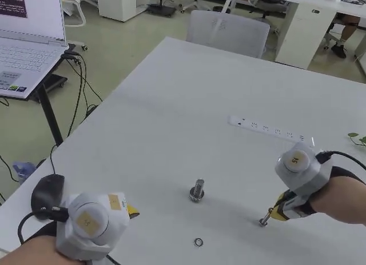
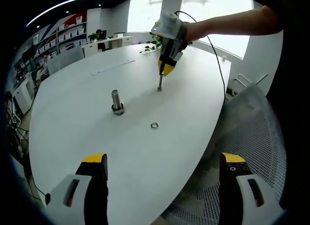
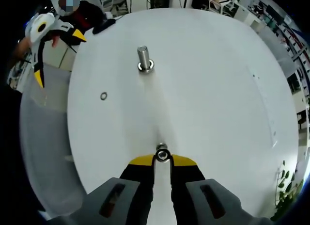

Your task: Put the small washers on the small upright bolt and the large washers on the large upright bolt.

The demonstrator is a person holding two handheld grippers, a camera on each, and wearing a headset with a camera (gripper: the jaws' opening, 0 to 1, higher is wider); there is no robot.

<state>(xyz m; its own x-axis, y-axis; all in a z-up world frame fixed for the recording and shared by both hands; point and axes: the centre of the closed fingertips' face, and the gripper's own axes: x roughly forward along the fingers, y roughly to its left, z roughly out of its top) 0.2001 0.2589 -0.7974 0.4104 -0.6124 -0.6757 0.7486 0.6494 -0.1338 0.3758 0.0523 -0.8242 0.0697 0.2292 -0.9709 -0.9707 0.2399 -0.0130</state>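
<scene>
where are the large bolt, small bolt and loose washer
large bolt point(image 1: 197, 189): head view, middle of its shank
small bolt point(image 1: 265, 219): head view, lower shank
washer point(image 1: 198, 242): head view, middle of the ring

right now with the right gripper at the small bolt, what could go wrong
The right gripper has its tips close around the top of the small bolt, which stands free on the table. Pulling away sideways could tip it. The loose washer lies flat on the bare tabletop, so the open left gripper may skid it along rather than pinch it.
</scene>
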